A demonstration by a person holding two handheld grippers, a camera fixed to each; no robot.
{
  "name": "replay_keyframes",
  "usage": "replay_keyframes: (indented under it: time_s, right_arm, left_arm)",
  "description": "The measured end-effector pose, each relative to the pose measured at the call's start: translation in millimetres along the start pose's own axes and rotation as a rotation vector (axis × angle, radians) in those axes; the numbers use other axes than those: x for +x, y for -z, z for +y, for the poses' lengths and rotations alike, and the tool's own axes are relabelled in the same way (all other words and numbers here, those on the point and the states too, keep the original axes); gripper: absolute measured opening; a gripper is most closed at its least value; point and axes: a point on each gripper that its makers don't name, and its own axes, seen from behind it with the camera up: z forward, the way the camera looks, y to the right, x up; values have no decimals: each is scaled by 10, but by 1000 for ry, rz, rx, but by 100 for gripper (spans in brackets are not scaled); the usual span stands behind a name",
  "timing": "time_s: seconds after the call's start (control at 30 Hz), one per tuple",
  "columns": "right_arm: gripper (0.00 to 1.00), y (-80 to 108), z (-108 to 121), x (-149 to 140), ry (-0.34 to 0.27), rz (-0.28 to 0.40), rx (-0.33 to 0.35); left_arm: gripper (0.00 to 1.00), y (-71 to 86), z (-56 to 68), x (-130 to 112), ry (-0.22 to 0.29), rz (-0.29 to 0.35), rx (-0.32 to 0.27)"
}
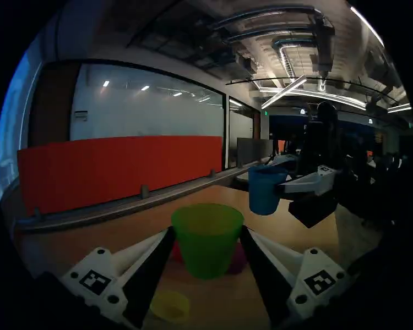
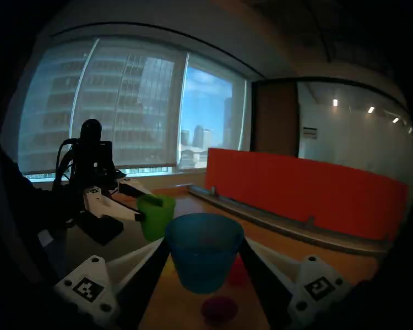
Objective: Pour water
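L claw (image 1: pixel 207 232): green cup (image 1: pixel 207 250); R (image 2: pixel 204 242): blue cup (image 2: pixel 204 261)

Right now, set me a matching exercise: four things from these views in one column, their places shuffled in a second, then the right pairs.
Things
1. green cup
2. blue cup
3. yellow cup
4. orange panel

Places
A. gripped in the right tongs
B. resting on the table
C. gripped in the left tongs
D. standing upright behind the table

Pairs: 1-C, 2-A, 3-B, 4-D.
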Motion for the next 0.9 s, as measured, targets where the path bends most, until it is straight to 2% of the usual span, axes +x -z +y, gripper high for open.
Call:
replay_keyframes:
  time_s: [0.27, 0.5, 0.9]
  right_arm:
    - [90, -17, -7, 49, 35, 2, 3]
    - [90, -42, -17, 92, 81, 0, 3]
    - [90, -120, -59, 213, 181, 0, 6]
  left_arm:
    - [86, 34, 69, -129, 9, -20, -26]
    - [86, 65, 102, -172, 4, -7, -33]
    - [85, 112, 310, -192, -18, 25, -74]
